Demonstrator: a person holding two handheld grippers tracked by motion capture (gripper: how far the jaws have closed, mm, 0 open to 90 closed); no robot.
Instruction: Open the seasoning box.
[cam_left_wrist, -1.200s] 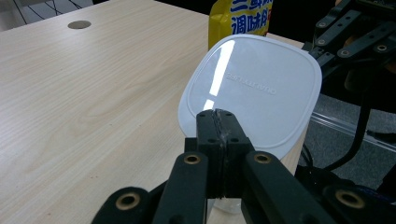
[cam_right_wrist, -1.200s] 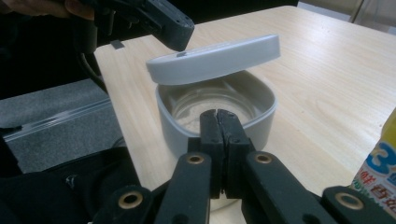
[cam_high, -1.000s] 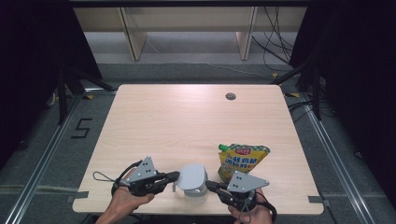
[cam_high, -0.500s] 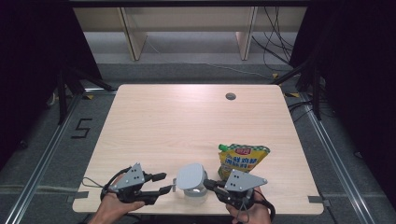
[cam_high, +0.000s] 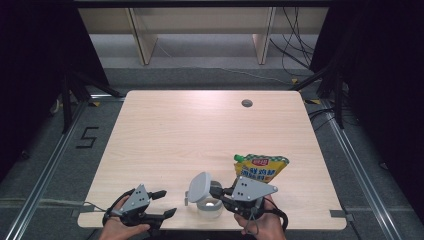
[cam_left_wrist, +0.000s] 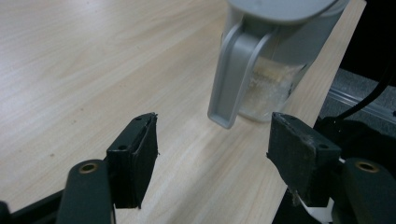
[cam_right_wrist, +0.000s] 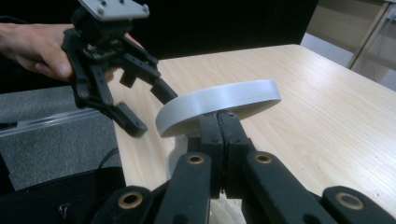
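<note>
**Lid lifted off the jug**

Bottom left of the high view, the left hand-held gripper (cam_high: 169, 203) has just been opening, nothing between its jaws. Bottom centre, the jug (cam_high: 209, 206) stands on the table (cam_high: 200, 130); the right hand-held gripper (cam_high: 216, 191) clamps its grey lid (cam_high: 199, 187), tilted up.

Matt grey plastic lid (cam_high: 199, 187), clear plastic jug (cam_left_wrist: 273, 88); pale wood-grain table (cam_high: 200, 130); glossy foil pouch (cam_high: 260, 168)

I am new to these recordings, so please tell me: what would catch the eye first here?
The grey lid, lifted and tilted above the clear jug at the table's near edge, pinched in the right gripper. Beside it the left gripper stands open, holding nothing. A yellow snack bag lies just behind.
</note>
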